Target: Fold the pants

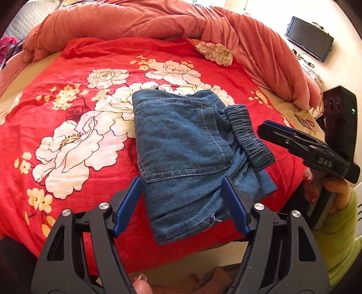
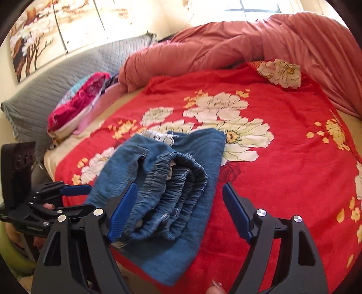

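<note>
Pants (image 1: 181,144) folded near the bed edge – left gripper (image 1: 181,203) and right gripper (image 2: 179,210) released.

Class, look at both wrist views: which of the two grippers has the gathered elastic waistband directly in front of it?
The right gripper: the waistband bunches by its left pad. The left gripper faces the pocket side instead.

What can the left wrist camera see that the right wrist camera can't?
Only the left wrist view shows the flat black screen against the wall, and the stitched back pocket on the jeans.

Only the right wrist view shows the grey quilted pillow, the tree picture on the wall, and the pink bundle of cloth.

Both show the folded blue denim pants, the red flowered blanket, the rumpled pink duvet, and both open grippers: left gripper, right gripper.
</note>
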### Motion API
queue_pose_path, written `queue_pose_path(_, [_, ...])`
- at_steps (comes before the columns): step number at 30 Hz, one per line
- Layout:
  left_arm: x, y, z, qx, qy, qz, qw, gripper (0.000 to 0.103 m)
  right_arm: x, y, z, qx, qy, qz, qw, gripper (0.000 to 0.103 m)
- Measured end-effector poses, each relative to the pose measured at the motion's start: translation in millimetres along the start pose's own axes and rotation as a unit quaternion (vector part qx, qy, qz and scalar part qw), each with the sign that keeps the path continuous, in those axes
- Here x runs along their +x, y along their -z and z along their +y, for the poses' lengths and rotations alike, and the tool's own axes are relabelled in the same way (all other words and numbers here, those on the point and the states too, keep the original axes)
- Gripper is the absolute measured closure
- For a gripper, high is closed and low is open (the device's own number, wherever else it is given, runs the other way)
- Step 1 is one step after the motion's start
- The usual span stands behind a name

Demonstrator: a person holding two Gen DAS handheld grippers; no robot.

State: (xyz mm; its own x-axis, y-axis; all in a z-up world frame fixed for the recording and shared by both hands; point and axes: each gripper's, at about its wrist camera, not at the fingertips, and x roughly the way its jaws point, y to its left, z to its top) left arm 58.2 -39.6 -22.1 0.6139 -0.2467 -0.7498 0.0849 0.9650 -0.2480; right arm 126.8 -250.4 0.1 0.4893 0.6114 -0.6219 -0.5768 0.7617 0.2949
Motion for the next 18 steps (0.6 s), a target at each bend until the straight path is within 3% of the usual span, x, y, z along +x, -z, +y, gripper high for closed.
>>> queue_pose_path(7, [-15, -2, -6, 0.006, -0.001, -0.017, 0.9998, 0.035, -33, 8, 17, -0.018, -0.002, -0.029, 0.999, 0.024])
queue_pose_path(18, [-29, -5, 7, -0.013, -0.011, -0.037, 0.9992, 0.024, -49, 38, 63, -0.085, -0.004, -0.02, 0.996, 0.024])
